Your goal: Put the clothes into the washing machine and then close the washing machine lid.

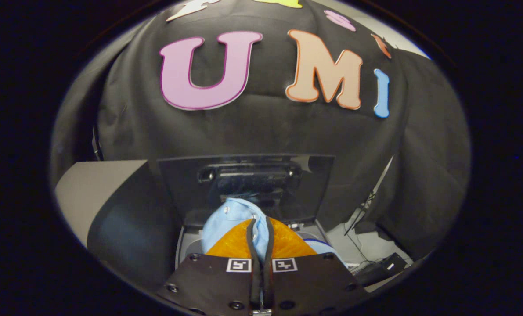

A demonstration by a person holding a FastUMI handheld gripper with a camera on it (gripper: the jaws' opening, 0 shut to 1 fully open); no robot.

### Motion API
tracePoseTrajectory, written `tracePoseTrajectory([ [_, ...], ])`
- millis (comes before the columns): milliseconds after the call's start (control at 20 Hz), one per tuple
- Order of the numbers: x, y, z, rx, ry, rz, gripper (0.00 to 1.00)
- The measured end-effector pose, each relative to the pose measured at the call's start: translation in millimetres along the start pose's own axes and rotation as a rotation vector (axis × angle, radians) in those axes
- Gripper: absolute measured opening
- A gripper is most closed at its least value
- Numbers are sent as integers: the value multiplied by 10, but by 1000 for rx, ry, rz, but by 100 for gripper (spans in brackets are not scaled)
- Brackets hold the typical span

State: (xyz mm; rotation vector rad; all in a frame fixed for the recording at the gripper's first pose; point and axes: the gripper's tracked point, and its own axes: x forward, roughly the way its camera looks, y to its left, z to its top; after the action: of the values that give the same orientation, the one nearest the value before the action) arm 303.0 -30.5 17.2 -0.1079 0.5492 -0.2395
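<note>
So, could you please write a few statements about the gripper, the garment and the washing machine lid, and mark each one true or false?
1. The gripper is shut on the light blue garment. True.
2. The washing machine lid is closed. False: it stands raised beyond the jaws.
3. The garment is red. False: it is light blue.
4. The garment bulges out ahead of the jaws, in front of the raised lid. True.
5. Cables lie on the floor beside the machine. True.
</note>
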Motion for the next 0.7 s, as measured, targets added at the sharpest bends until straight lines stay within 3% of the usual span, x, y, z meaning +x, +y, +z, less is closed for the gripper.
tracePoseTrajectory([
  [300, 315, 73, -505, 0, 89, 41, 3],
  [350, 301, 71, -606, 15, 111, 40, 10],
  [400, 353, 63, -690, 31, 120, 39, 10],
  [500, 404, 119, -693, 68, 93, 65, 36],
  [550, 387, 106, -695, 78, 86, 64, 38],
  [700, 385, 64, -757, 66, 77, 48, 81],
])
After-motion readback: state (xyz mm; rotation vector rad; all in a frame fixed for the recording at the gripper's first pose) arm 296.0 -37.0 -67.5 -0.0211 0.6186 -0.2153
